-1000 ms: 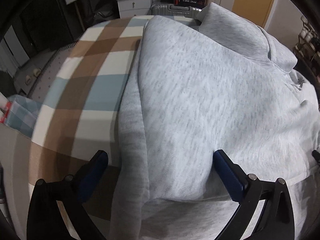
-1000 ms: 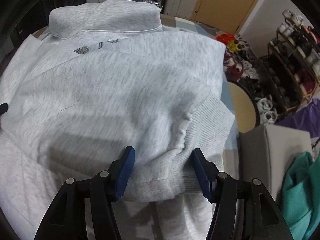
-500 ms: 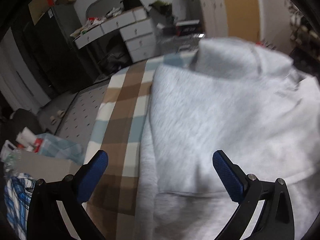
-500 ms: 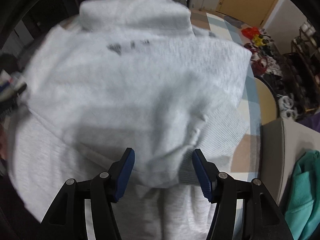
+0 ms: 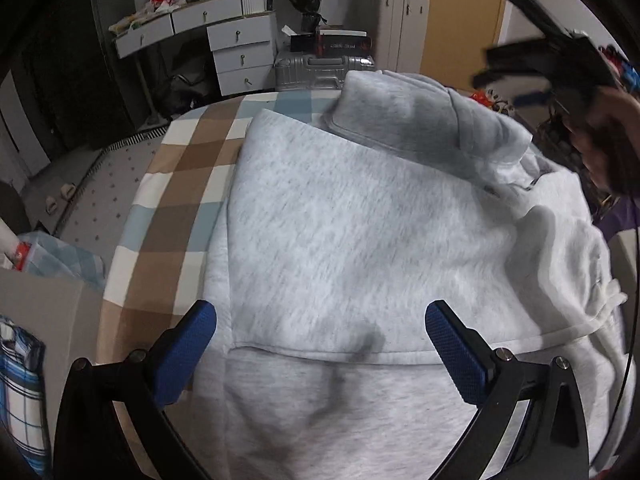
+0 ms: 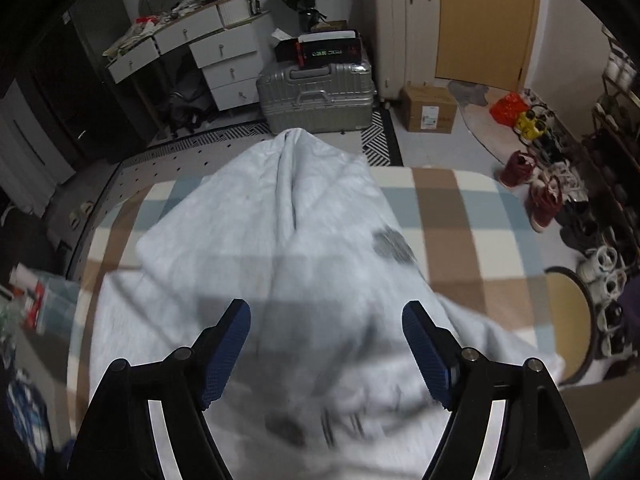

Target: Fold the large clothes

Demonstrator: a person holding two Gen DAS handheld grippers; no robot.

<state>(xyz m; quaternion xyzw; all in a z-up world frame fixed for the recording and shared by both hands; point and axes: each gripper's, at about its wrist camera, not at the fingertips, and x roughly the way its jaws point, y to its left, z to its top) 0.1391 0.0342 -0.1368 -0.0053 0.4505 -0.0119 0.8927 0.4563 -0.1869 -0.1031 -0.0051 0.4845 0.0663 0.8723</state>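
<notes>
A light grey hoodie (image 5: pixel 360 232) lies on a checked blanket (image 5: pixel 176 184), its sleeves folded across the body and its hood (image 5: pixel 404 112) at the far end. My left gripper (image 5: pixel 320 334) hovers open over the lower fold with nothing between its pads. In the right wrist view my right gripper (image 6: pixel 326 334) hangs above the hoodie (image 6: pixel 248 256) near its dark chest print (image 6: pixel 392 244), facing the pointed hood (image 6: pixel 300 168). Its jaws are opening and grip no cloth. A person's hand (image 5: pixel 608 148) carries that blurred tool at the upper right of the left wrist view.
Beyond the blanket's (image 6: pixel 472 208) far edge stand a silver suitcase (image 6: pixel 316 96), a white suitcase (image 6: pixel 400 32), white drawers (image 6: pixel 224 64) and a cardboard box (image 6: pixel 430 108). Shoes (image 6: pixel 544 200) and a round stool (image 6: pixel 568 312) line the right side. A grey box (image 5: pixel 40 320) sits at left.
My right gripper let go of the ribbed sleeve cuff, widened, and swung quickly from the hoodie's lower right up toward the hood. My left gripper rose slightly and stayed open.
</notes>
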